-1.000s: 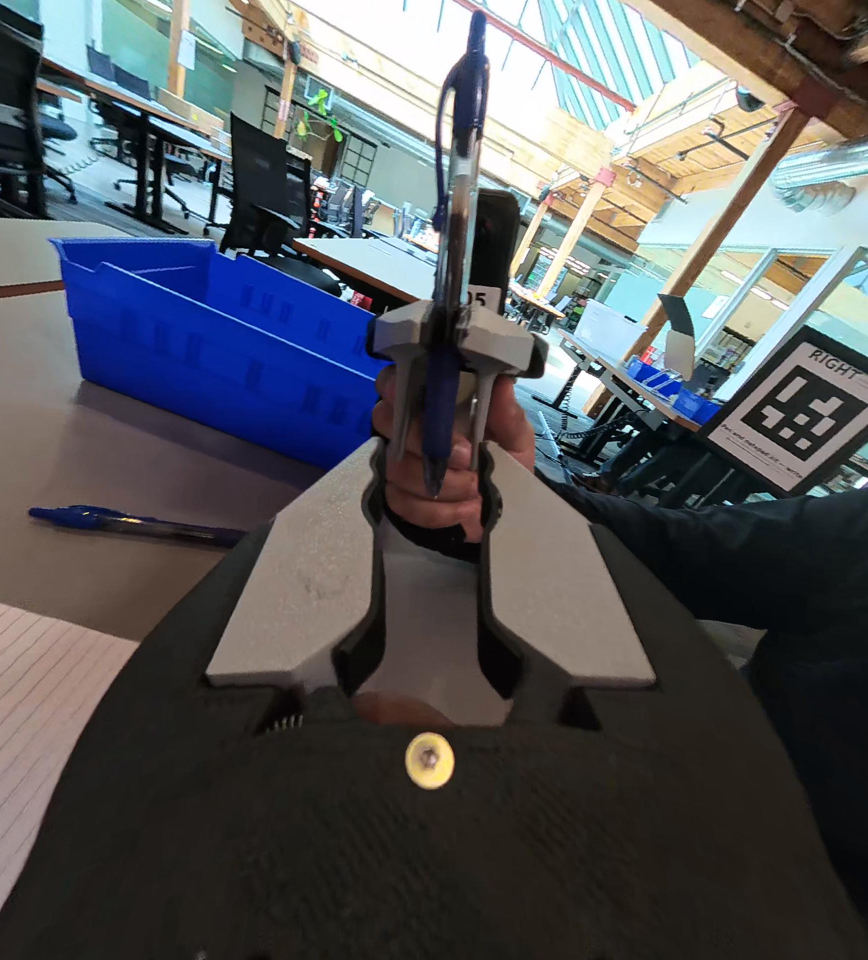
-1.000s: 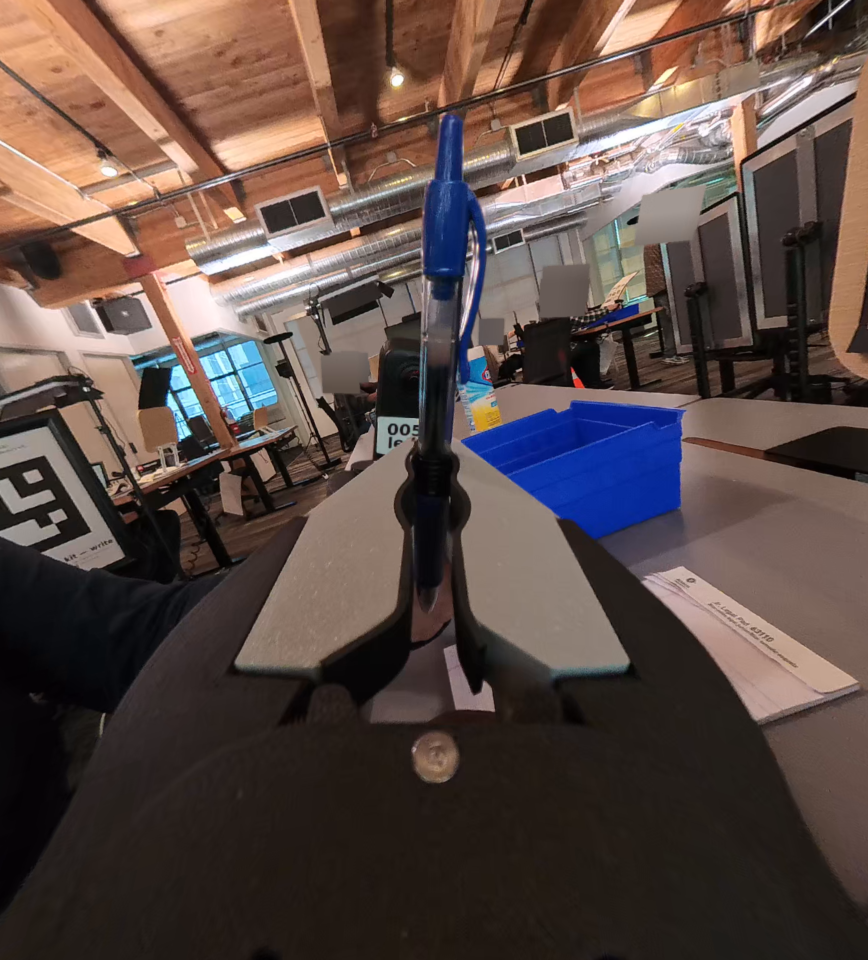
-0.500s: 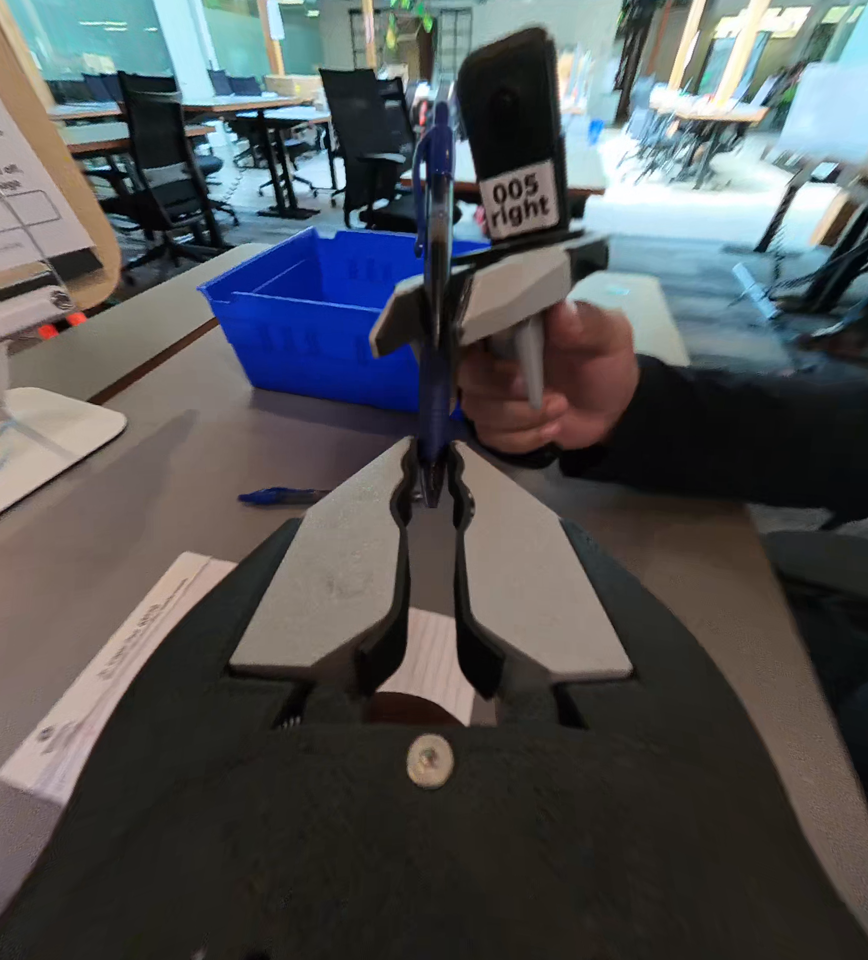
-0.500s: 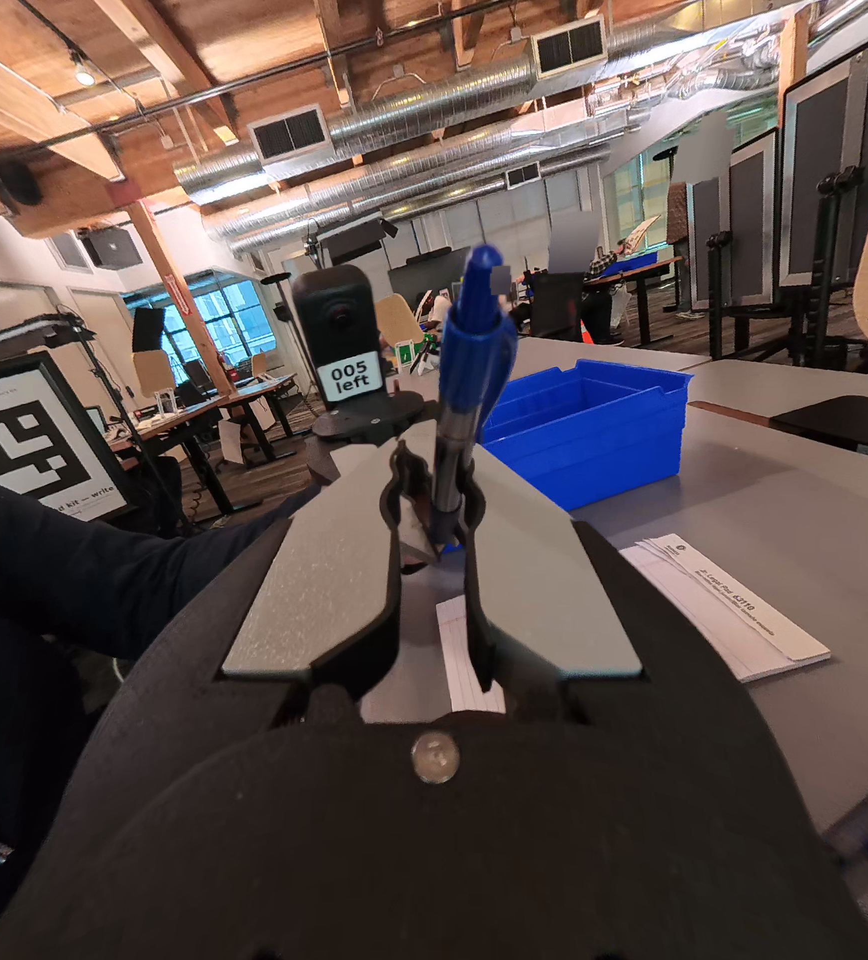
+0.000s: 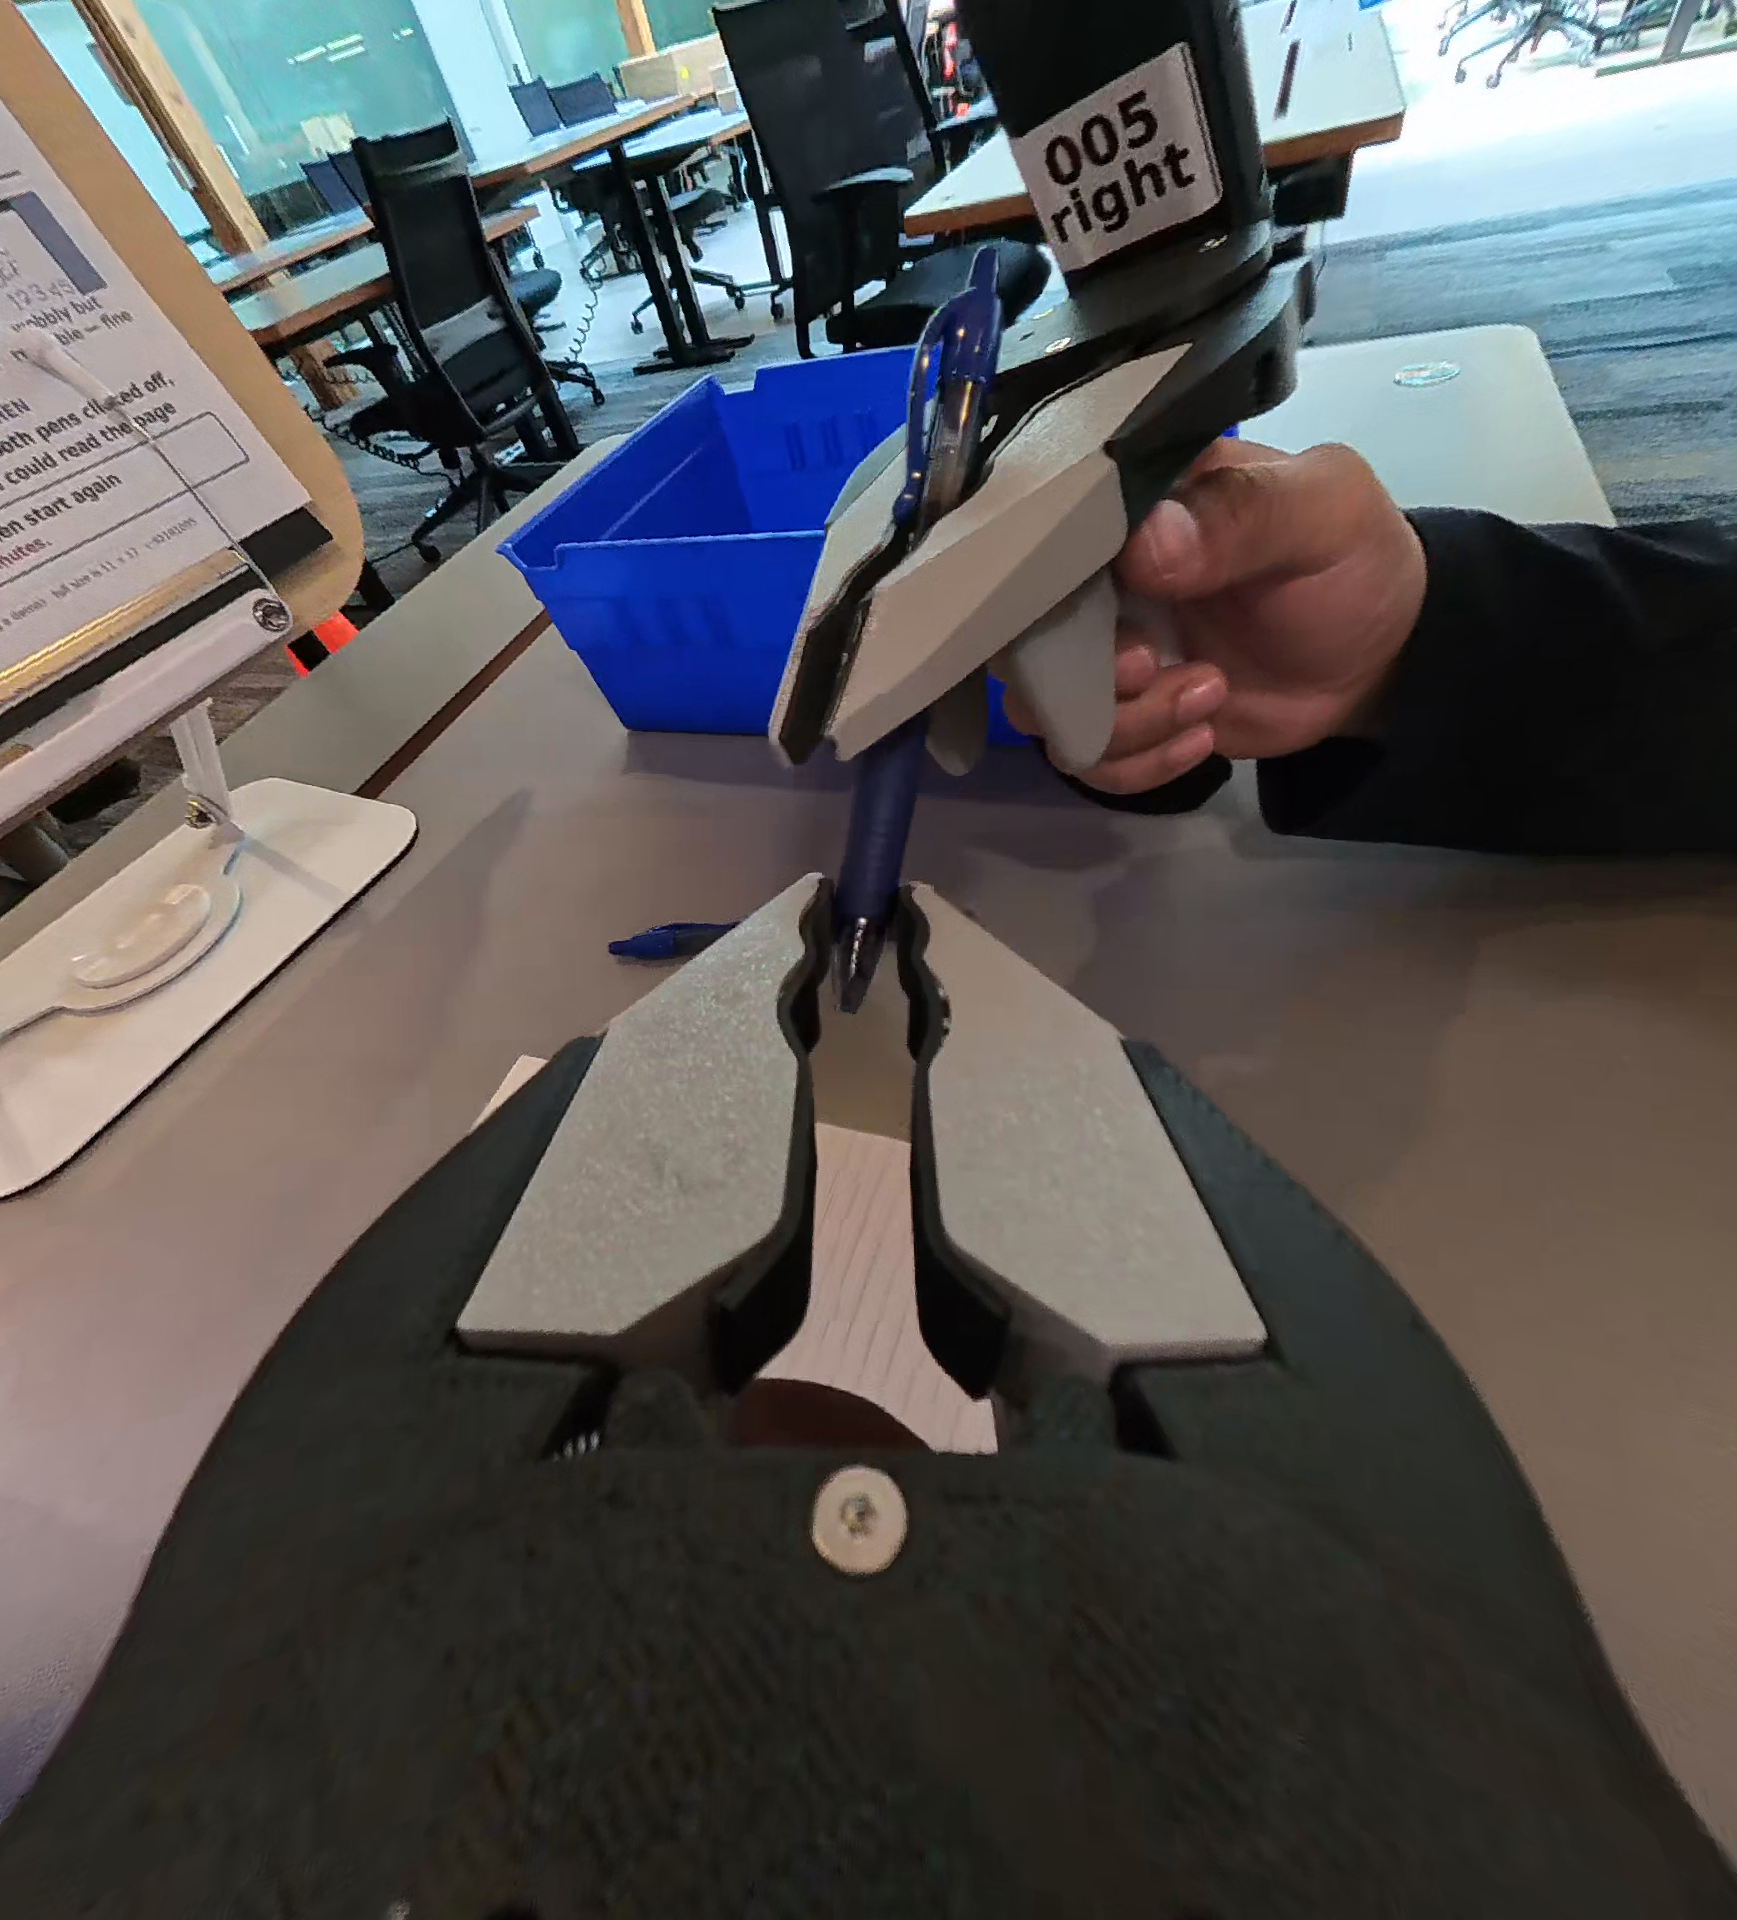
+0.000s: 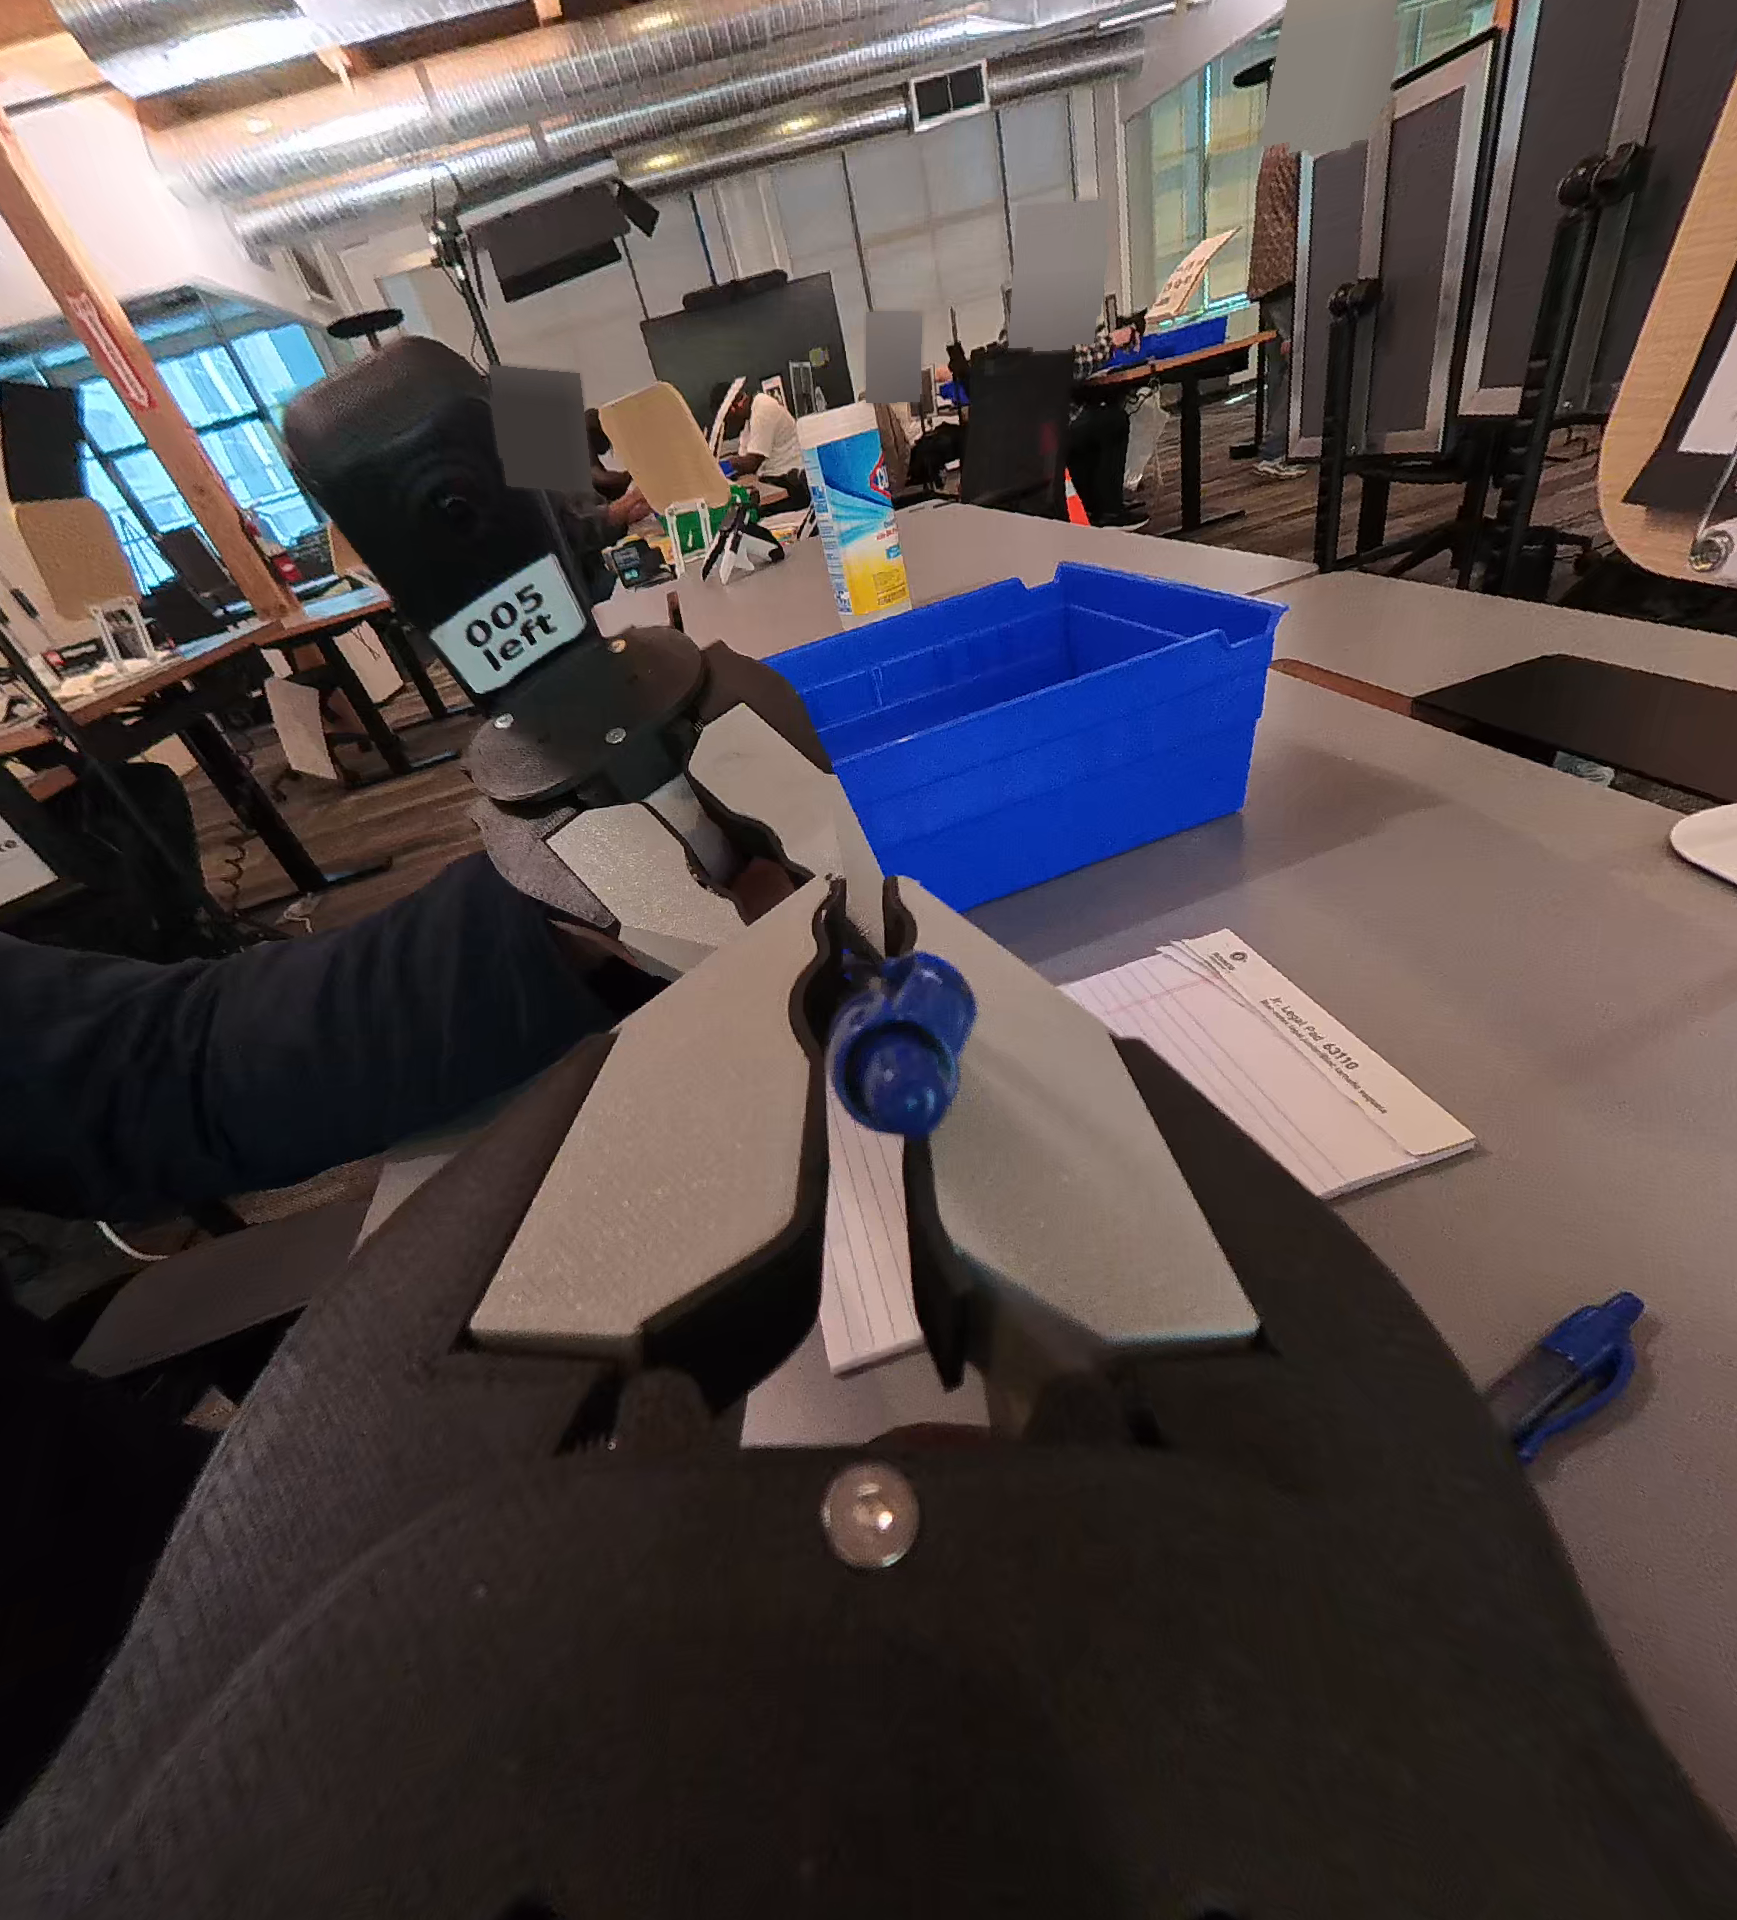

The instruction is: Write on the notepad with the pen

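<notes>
Left wrist view: the left gripper [image 5: 859,940] points across a grey table [image 5: 1363,1091], its jaws parted by a narrow gap; the writing tip of a blue pen [image 5: 879,821] sits in that gap, and whether the pads touch the barrel cannot be told; the pen is clamped higher up by the right gripper [image 5: 833,665], held in a person's hand [image 5: 1248,623] and tilted down from the upper right; the pen's long axis runs steeply, clip end up, tip down towards the left gripper's mouth; a strip of lined notepad [image 5: 859,1278] shows between the left fingers, below and nearer the camera than the tip; a second blue pen [image 5: 672,940] lies flat on the table just beyond the left finger; a blue bin [image 5: 677,582] stands behind, a sign stand [image 5: 64,436] to the left.

Right wrist view: the right gripper [image 6: 859,914] is closed on the pen [image 6: 895,1039], whose clicker end faces the camera; the notepad [image 6: 1269,1060] lies flat beneath and to the right of the fingers, so the tip looks to hang above the pad's near part, not yet on paper; the left gripper [image 6: 698,883] meets it from the far left; the right gripper, already gripping the pen, appears better placed to bring the point down; another pen [image 6: 1570,1371] lies at the right.
</notes>
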